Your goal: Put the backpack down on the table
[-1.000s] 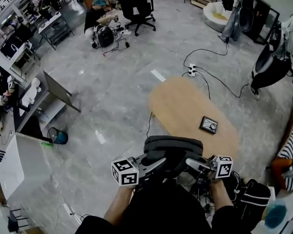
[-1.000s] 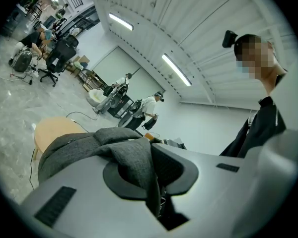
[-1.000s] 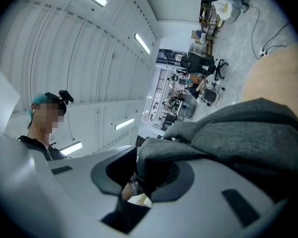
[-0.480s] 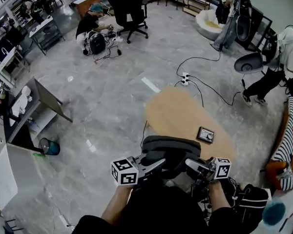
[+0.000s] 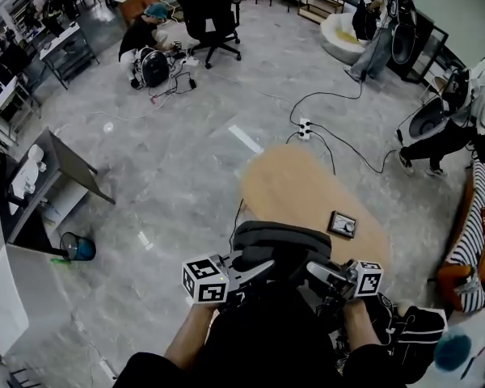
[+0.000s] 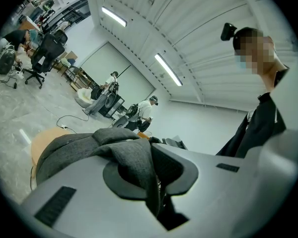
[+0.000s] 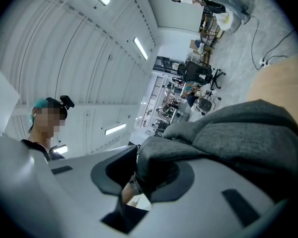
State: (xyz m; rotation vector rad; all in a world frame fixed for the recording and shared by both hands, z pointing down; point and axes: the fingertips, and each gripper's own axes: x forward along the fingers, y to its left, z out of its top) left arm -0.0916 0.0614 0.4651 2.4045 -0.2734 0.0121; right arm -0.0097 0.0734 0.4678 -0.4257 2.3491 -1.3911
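Backpack [image 5: 279,245]: grey, held up in front of the person at the near end of the wooden table [image 5: 295,176], not yet resting on it.
Left gripper [image 5: 257,273]: jaws clamped on a fold of grey fabric at the bag's left side.
Right gripper [image 5: 322,272]: jaws pinched on a strap-like fold at the right side.
Reason for 2 grips: probably to keep the bag level.
Landing spot: bare wood short of the small black device [image 5: 344,225].
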